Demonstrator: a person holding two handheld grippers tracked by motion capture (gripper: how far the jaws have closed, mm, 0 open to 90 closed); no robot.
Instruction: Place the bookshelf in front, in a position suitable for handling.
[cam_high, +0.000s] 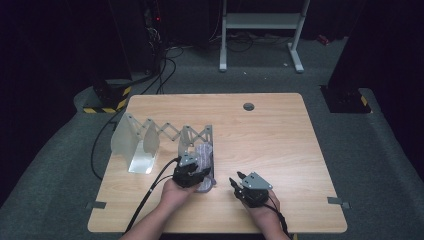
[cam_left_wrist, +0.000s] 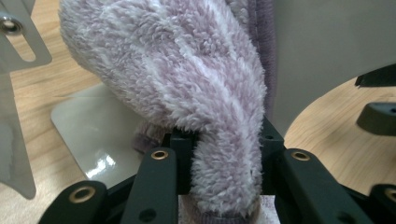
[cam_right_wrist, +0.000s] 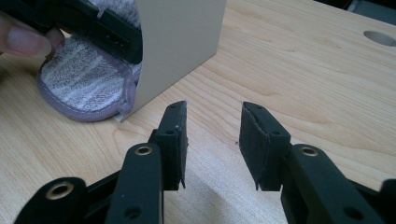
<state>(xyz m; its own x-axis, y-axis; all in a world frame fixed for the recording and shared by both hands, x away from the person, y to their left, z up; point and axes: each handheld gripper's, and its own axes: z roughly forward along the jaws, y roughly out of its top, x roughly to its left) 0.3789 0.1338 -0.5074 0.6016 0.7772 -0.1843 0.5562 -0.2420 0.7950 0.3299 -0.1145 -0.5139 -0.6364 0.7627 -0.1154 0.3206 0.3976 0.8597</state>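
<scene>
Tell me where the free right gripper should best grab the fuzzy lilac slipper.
Probably the rounded sole end of the fuzzy lilac slipper jutting out past the grey metal divider plate, approached low from the table's near edge. The left gripper already pinches its plush upper; the right gripper is open.

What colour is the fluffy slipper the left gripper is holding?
The slipper is pale purple with white stripes, clearest in the left gripper view.

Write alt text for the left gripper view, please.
The left gripper pinches a fluffy lilac-and-white slipper between its black jaws. The slipper stands in a slot of a grey metal rack on a wooden table.
</scene>
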